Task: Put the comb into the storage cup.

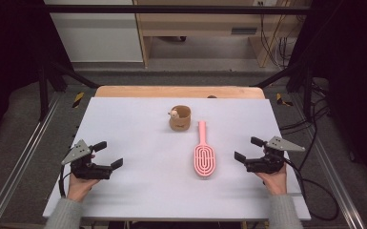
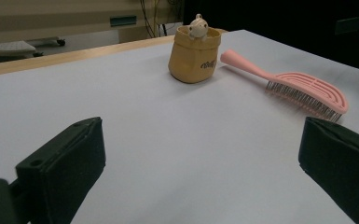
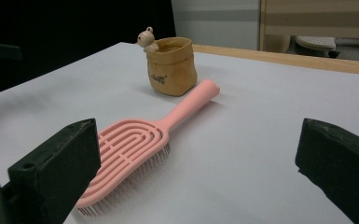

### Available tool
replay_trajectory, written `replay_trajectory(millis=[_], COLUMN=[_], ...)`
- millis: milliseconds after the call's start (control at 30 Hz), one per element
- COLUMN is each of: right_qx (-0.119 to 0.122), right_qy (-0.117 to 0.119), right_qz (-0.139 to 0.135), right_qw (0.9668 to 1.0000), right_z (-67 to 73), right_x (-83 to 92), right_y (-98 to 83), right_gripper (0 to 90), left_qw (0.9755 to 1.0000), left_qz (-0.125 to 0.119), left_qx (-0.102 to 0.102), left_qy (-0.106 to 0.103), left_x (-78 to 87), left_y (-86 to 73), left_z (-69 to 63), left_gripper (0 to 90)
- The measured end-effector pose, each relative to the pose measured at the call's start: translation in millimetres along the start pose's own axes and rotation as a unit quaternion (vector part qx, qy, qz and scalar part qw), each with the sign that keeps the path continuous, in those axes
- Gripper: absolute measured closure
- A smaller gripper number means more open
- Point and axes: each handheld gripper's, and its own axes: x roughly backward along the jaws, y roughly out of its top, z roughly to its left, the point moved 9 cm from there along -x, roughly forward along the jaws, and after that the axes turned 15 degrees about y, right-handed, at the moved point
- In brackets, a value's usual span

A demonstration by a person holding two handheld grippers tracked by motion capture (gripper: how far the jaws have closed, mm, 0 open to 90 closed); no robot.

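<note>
A pink hairbrush (image 1: pixel 203 155) (image 2: pixel 303 89) (image 3: pixel 140 145) lies bristles down near the middle of the white table (image 1: pixel 138 186), its handle pointing away from me. Just behind the handle stands a small tan pouch-shaped cup (image 1: pixel 180 118) (image 2: pixel 194 55) (image 3: pixel 171 66) with a little animal figure on its rim. My left gripper (image 1: pixel 108 154) (image 2: pixel 200 175) rests low at the table's left side, jaws wide open and empty. Right of the brush, my right gripper (image 1: pixel 249 149) (image 3: pixel 198 170) stands open too, nothing between its jaws.
A wooden strip (image 1: pixel 178 92) runs along the table's far edge. Metal rails (image 1: pixel 19 157) flank both sides. Beyond stand wooden furniture (image 1: pixel 209 24) and cables (image 1: pixel 279 45) on the floor.
</note>
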Motion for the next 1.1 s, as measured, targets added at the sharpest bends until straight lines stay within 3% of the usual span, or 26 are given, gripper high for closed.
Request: replay_trajectory(millis=[567, 1100], right_qx=[0.008, 0.018], right_qy=[0.005, -0.001], right_qz=[0.009, 0.043], right_qw=[0.9999, 0.9989], right_z=[5.6, 8.4], right_x=[-2.6, -20.1], right_y=[5.4, 13.4], right_gripper=[0.4, 1.0], left_qw=[1.0000, 1.0000], left_qz=[-0.001, 0.003], left_qx=[0.001, -0.002], left_qy=[0.006, 0.008], left_x=[1.0, -0.8], left_y=[-1.0, -2.8], left_z=[3.1, 2.9], left_gripper=[0.6, 0.6])
